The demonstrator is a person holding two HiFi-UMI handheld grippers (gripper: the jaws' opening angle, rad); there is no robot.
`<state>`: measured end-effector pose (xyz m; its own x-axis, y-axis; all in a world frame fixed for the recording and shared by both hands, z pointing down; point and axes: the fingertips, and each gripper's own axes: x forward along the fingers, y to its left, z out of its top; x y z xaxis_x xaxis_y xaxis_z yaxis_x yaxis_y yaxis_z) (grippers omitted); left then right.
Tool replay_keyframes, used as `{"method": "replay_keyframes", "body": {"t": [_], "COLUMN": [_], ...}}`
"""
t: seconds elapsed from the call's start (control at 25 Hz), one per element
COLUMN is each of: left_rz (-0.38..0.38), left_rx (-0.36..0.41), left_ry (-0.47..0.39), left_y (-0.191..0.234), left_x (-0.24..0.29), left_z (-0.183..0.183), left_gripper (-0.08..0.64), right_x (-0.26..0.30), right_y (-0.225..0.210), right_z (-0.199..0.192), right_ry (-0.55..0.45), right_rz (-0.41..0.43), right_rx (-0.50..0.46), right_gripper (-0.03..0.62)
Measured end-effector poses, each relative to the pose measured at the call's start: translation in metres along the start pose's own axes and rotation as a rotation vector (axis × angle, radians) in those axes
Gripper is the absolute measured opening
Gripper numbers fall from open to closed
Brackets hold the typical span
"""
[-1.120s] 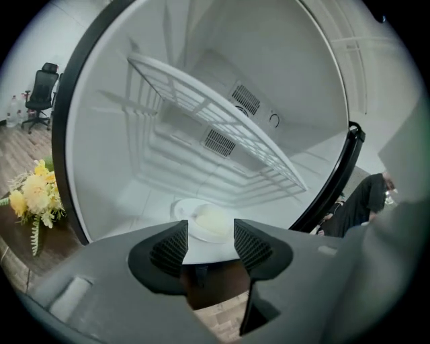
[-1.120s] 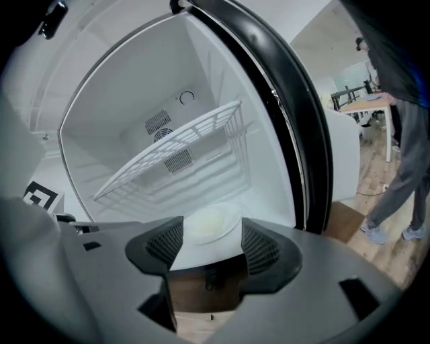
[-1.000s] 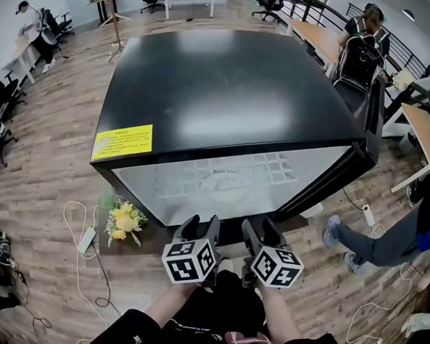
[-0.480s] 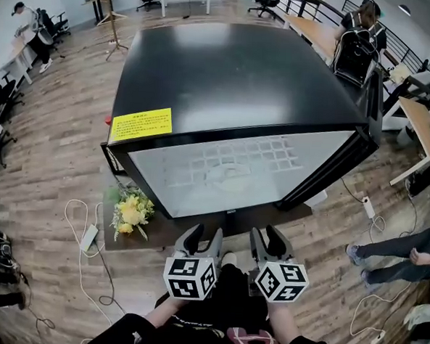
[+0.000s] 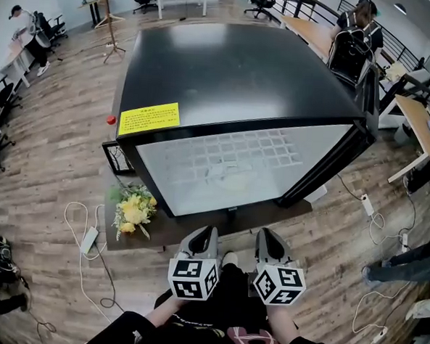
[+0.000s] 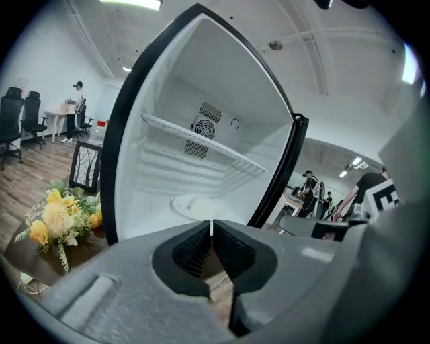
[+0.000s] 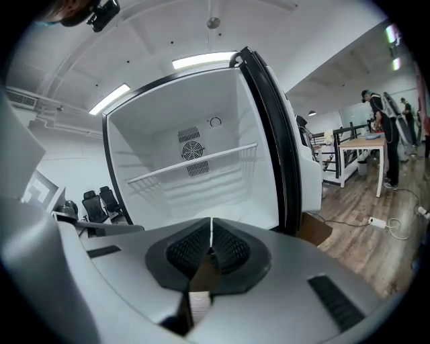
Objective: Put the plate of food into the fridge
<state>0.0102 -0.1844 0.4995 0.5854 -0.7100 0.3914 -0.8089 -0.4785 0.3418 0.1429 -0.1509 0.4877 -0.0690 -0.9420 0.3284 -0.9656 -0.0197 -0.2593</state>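
The black fridge (image 5: 235, 74) stands open in front of me, its door (image 5: 367, 119) swung out to the right. A white plate of food (image 5: 228, 177) rests on the fridge's white floor and also appears in the left gripper view as the plate (image 6: 191, 205) under the wire shelf (image 6: 201, 138). My left gripper (image 5: 200, 236) and right gripper (image 5: 269, 238) hover side by side just short of the opening, clear of the plate. Both have just been closing and are now shut with nothing between them: the left gripper (image 6: 211, 228) and right gripper (image 7: 211, 228) show pads meeting.
A bunch of yellow flowers (image 5: 132, 212) lies on a low dark table (image 5: 167, 234) at the fridge's left foot. Cables (image 5: 88, 232) trail over the wooden floor. A person's legs (image 5: 405, 263) are at the right edge; desks and chairs stand further back.
Both grippers' jaws went from wide open to shut, empty. Both hands drew back a little from the fridge opening. The person at the right moved further out of the picture.
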Motion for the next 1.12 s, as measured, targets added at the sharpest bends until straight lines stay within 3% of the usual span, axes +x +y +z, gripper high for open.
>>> {"method": "replay_keyframes", "body": {"t": [0.48,1.12], "left_rz": [-0.045,-0.044], "left_rx": [-0.019,-0.017], "left_ry": [0.014,0.016], "left_y": [-0.001,-0.001], "left_x": [0.0,0.001], "left_z": [-0.006,-0.007], "left_gripper": [0.008,0.008], "right_x": [-0.002,-0.003], "right_y": [0.004,0.007], "right_z": [-0.01,-0.017], "right_ry": [0.022,0.03], "right_rz": [-0.036,-0.038], "right_rx": [-0.034,-0.052], "right_gripper": [0.008,0.008]}}
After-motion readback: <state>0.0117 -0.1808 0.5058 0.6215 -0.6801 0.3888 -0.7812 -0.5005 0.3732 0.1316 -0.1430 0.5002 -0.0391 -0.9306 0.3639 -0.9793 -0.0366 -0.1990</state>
